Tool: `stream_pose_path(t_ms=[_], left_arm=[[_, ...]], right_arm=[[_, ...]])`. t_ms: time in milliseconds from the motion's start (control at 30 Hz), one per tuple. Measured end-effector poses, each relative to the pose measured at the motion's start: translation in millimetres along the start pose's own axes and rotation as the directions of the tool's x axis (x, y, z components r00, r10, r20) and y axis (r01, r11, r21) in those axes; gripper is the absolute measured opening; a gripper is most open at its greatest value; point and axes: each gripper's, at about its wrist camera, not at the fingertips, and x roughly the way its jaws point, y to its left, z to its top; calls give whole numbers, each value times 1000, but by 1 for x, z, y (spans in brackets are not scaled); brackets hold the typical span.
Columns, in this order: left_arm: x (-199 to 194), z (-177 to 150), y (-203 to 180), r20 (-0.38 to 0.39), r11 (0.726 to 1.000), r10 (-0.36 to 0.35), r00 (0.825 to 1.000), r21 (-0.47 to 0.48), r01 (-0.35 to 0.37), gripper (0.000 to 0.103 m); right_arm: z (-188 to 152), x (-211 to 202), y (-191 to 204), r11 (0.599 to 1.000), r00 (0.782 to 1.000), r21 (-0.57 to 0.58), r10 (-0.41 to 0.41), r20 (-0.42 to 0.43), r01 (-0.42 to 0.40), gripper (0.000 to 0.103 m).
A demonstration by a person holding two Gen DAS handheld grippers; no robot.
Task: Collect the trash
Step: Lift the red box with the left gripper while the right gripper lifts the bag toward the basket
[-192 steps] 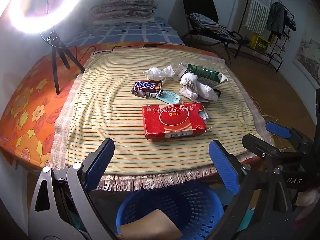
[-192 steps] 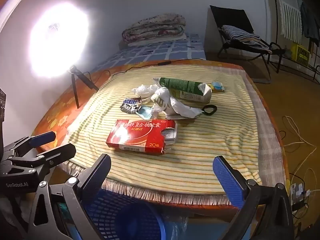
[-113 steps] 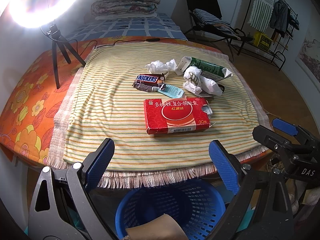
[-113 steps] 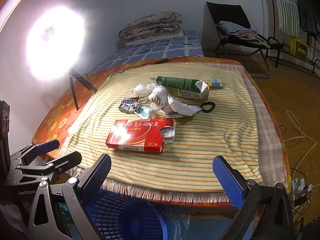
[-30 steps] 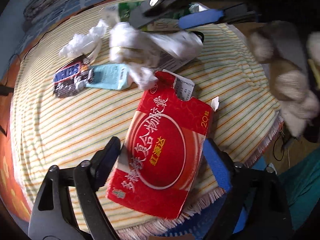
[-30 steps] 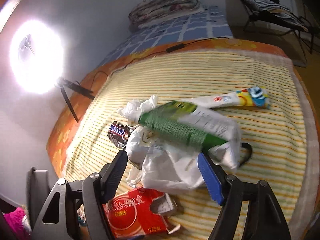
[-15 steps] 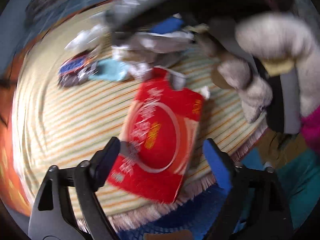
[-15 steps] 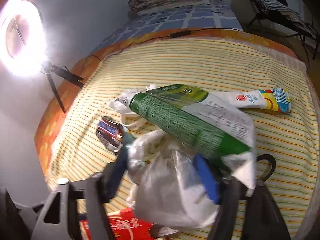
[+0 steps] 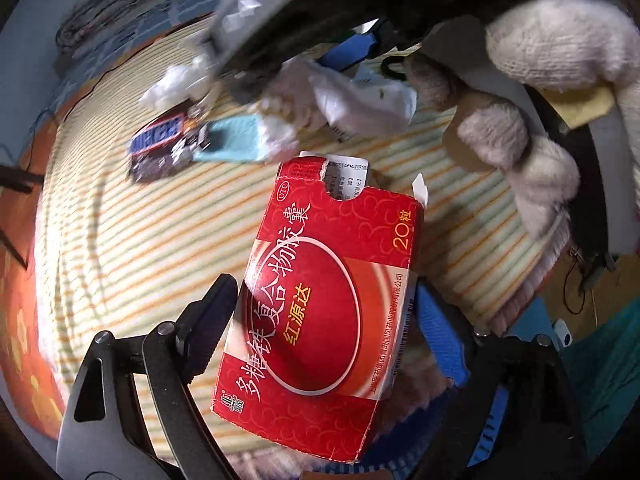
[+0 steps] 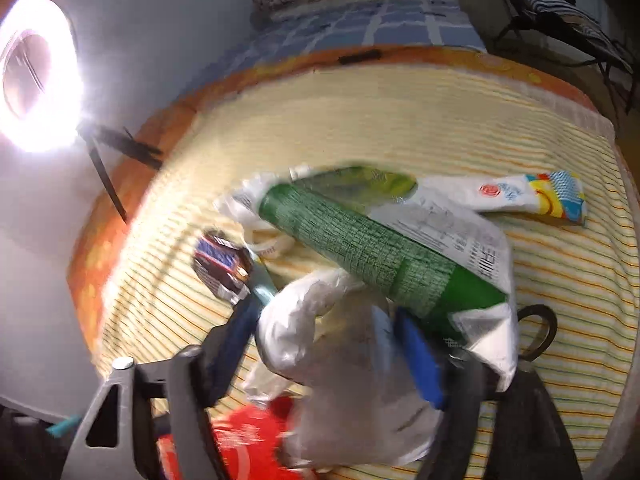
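Observation:
A red medicine box (image 9: 332, 292) sits tilted between the fingers of my left gripper (image 9: 326, 320), its near end out past the cloth's fringe. The pads press on its long sides and the jaws are closing. A crumpled white plastic bag (image 10: 340, 360) fills my right gripper (image 10: 328, 344). Both pads bear on it while the jaws ease open a little. In the left wrist view the same bag (image 9: 360, 100) hangs under that gripper, with a gloved hand (image 9: 540, 80) behind it.
On the striped cloth (image 9: 140, 240) lie a Snickers wrapper (image 9: 160, 140), a light blue packet (image 9: 232, 144) and white tissue (image 9: 172, 84). A green carton (image 10: 360, 248), a white tube (image 10: 520, 196) and a black ring (image 10: 540, 332) lie beyond the bag. A ring light (image 10: 36, 80) stands left.
Both grippers came in from the table's front edge. The left one took the red box and drew it toward the edge. The right one dropped onto the white bag and closed on it.

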Motion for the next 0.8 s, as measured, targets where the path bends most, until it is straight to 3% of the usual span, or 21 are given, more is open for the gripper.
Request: stream_pose_path(t_ms=[67,233,300,400,600,800], left_arm=[[-9,-12,10,7,1000,0,1000,-26,0,89],[-25,-23,23,38,995,17,999,-102,-13,89],[-34,-33,41,53,989,18,998,-148,-10,89],[-54,-41,36,86,980,19,996,-197,-2,89],[-98,-81,22,150,975,38,988,-223,-3,89],[-122,-86,15,184,977,35,982,-215,5,89]], right_arm=[[-1,-5,1,1000,1000,3,15,7,-15,61],[-16,-24,-4,992,993,44,113,33,-115,57],[-23,-31,-6,982,984,71,171,44,-174,56],[-35,-52,-7,948,951,93,298,88,-305,56],[-60,-88,2,937,926,52,332,181,-346,56],[-92,-122,30,962,938,-56,272,215,-266,57]])
